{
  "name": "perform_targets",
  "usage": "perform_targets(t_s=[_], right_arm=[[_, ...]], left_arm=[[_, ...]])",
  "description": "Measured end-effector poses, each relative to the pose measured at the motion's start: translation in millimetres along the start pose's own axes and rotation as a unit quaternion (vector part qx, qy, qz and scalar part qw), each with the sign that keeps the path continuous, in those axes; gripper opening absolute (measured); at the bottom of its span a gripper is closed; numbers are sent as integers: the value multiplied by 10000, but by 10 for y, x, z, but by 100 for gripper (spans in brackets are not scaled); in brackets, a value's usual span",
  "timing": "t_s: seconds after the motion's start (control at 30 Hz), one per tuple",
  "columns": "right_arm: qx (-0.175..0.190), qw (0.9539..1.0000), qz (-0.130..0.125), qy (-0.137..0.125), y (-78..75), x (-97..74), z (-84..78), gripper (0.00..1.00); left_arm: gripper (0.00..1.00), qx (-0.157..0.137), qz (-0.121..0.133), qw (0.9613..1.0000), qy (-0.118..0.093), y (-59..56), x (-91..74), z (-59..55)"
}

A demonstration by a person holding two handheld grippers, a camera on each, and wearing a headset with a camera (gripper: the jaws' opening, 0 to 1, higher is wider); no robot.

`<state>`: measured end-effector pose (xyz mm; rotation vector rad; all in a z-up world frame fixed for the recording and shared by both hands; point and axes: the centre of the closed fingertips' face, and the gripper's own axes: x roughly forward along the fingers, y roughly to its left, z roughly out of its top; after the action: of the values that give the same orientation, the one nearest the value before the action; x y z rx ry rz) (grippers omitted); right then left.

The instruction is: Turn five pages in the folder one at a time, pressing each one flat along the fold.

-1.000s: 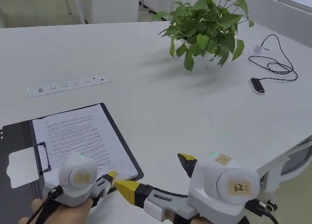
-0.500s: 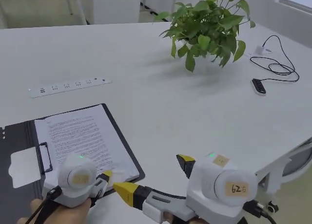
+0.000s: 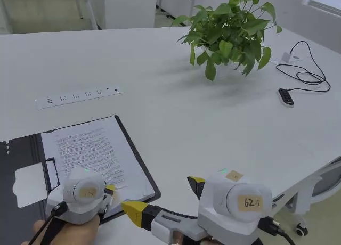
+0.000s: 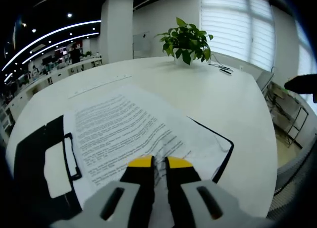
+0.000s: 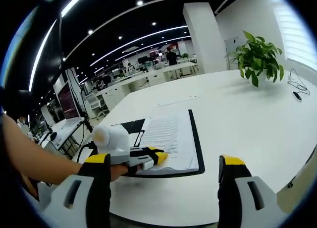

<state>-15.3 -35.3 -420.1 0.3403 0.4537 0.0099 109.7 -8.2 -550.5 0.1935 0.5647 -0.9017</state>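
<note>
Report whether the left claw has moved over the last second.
Yes. The left claw slid left across the page, farther from the folder's right edge.

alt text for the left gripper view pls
The left gripper, its yellow-tipped jaws almost together, sits over the near edge of a printed page in an open black folder on a white table. Whether it pinches the page is unclear. A potted plant stands at the table's far side.
</note>
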Motion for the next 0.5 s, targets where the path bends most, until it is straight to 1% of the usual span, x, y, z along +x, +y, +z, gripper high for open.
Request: perform_targets(t_s=[0.07,0.13,0.17,0.23,0.37,0.4,0.43,0.47,0.5], right_arm=[[477,9988,70,-18,-7,62,-2,87],[900,9959,93,18,-17,125,-34,84],[1210,9925,138,46,-17,177,-61,82],[1589,9871,156,76,-28,254,-109,77],[1930,9809,185,172,-12,398,-237,65],[2079,9778,195,163,-4,441,-262,63],[2168,9759,217,128,7,475,-270,61],[2295,9729,227,155,14,519,-307,59],[2319,9723,229,169,19,531,-321,58]], left_arm=[[5,-63,-3,10000,2,-4,-7,-4],[5,-91,-21,10000,-7,-6,-1,-1],[4,-106,-29,9999,-9,-4,3,0],[4,-120,-48,9999,-8,3,-6,-3],[4,-165,-61,9998,-38,15,-2,2],[4,-185,-59,9998,-47,18,-8,3],[4,-183,-57,9998,-54,20,-8,4],[4,-177,-57,9998,-61,22,-12,3],[4,-181,-61,9998,-69,23,-10,4]])
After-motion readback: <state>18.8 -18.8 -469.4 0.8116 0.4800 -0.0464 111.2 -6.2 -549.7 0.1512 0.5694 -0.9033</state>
